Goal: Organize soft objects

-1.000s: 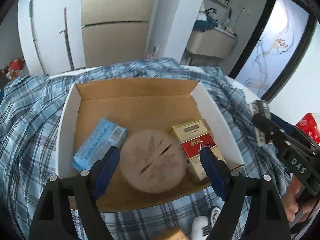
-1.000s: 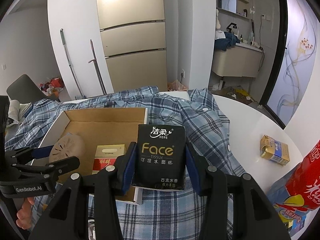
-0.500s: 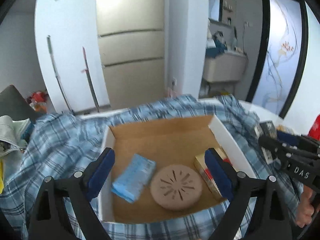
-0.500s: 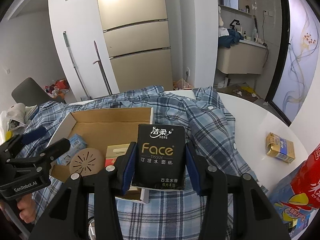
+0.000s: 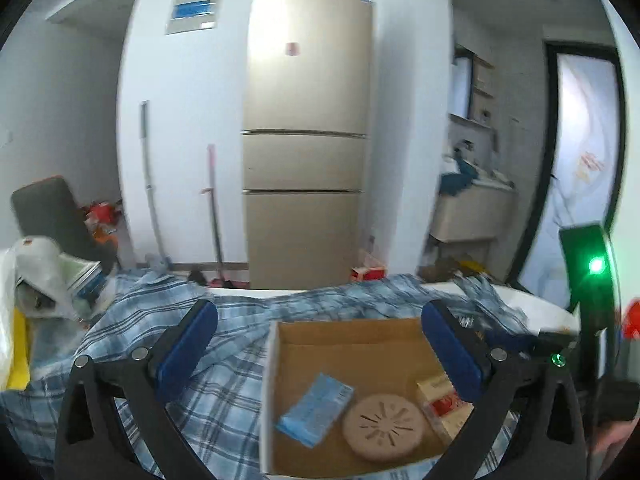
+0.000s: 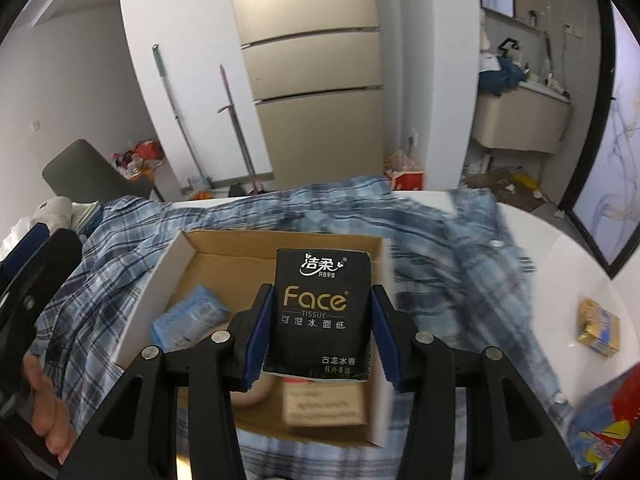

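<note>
Left gripper [image 5: 320, 344] pulled back from box [image 5: 267, 392], fingers spread, empty. Right gripper [image 6: 322, 322] clamps tissue pack [image 6: 322, 312] over box's right half; shirt [image 6: 460, 272] rings box edges.

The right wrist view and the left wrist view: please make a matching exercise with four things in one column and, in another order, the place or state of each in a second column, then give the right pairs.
Things:
1. black Face tissue pack
2. light blue tissue pack
3. gold packet
4. left gripper

Places or states:
A. lying on the white table, outside the box
B. open, holding nothing
C. clamped in the right gripper
D. lying inside the cardboard box, beside the round tan disc

Pairs: 1-C, 2-D, 3-A, 4-B
</note>
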Tool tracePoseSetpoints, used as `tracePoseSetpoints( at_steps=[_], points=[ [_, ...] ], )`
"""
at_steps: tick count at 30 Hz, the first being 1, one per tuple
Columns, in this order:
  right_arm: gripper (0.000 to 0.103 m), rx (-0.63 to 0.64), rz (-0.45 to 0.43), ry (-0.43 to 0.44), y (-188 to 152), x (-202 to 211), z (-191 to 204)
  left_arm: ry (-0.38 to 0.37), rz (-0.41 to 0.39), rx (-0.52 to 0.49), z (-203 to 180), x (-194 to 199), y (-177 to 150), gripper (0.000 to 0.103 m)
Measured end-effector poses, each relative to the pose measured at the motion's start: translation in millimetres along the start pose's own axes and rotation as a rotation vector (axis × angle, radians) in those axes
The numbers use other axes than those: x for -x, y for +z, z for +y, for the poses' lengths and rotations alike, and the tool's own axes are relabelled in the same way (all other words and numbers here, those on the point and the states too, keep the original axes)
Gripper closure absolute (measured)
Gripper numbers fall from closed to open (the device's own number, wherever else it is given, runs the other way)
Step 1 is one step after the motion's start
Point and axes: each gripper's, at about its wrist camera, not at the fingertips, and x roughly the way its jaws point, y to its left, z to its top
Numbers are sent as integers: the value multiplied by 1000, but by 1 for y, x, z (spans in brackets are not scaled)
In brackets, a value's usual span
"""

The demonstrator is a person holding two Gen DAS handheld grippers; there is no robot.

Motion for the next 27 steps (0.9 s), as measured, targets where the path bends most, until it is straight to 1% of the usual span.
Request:
tracePoseSetpoints(
  at_steps=[1,3,7,11,16,18,19,20,22,27],
  points=[
    [57,-3,12,12,1,-7,5,16,8,30,7,-3,-1,0],
    [57,-9,41,33,3,-22,14,11,43,70,19,-11,-2,0],
    [57,-1,78,31,6,-49,29,25,73,129,36,-22,-8,0],
    [57,15,113,13,7,-68,38,-5,100,156,40,-28,-11,0],
    [57,19,132,-4,6,-82,41,-21,84,139,34,-24,-9,0],
    [54,27,131,-2,7,-84,43,-22,78,137,34,-23,-8,0],
    [47,28,125,0,7,-83,44,-23,74,136,34,-22,-8,0],
    [43,28,116,-1,7,-81,44,-23,72,135,34,-22,-8,0],
    [40,39,98,-3,8,-76,45,-22,71,137,35,-21,-7,0],
    [40,55,49,-12,13,-48,42,-35,30,122,30,-6,1,0]
  ],
)
